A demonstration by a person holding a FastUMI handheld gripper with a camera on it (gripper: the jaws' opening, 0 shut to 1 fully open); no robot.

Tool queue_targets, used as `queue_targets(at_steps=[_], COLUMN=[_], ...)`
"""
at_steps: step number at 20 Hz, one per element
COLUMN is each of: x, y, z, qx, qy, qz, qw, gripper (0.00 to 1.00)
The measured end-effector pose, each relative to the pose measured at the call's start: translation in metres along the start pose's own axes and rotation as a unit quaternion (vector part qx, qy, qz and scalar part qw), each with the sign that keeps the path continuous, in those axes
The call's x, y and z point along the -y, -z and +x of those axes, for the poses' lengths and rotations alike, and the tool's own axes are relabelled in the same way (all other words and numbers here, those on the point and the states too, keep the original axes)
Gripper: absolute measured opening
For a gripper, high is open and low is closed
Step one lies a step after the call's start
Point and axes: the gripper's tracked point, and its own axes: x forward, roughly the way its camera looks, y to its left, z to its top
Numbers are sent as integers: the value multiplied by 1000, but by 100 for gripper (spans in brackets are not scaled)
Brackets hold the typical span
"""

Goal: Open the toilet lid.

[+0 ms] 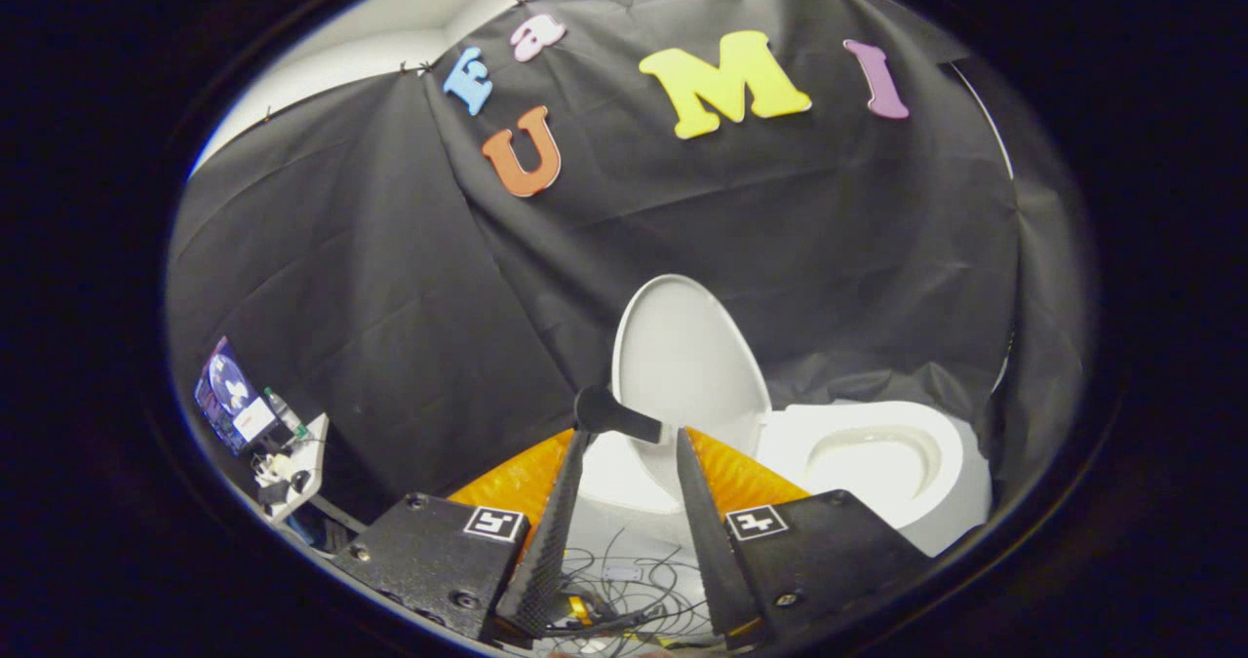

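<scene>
1. The gripper [629, 436] has its fingers spread apart and grasps nothing; white surface shows in the gap between them.
2. A black handle piece [614, 412] sits at the fingertips, spanning most of the gap.
3. The toilet lid [687, 356] stands raised just beyond the fingers, tilted back toward the black cloth wall [390, 278].
4. The toilet seat [877, 458] and bowl lie ahead to the right of the fingers.
5. Loose wires [624, 580] lie below, between the fingers.

Mounted on the gripper [629, 436], looking forward along its two parted fingers. Tilted view, fairly near, facing the toilet bowl [877, 463] with raised toilet lid [682, 356] just ahead, black cloth wall [390, 278] beyond.
</scene>
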Motion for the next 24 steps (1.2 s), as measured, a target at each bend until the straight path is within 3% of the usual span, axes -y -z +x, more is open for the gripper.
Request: queue_targets(at_steps=[9, 12, 18, 24], x=[65, 93, 137, 143], y=[11, 26, 54, 61], z=[-107, -134, -177, -190], qx=[109, 131, 152, 166], qy=[64, 95, 152, 168], qz=[-48, -39, -21, -15], qw=[991, 986, 976, 972], gripper=[66, 95, 98, 99])
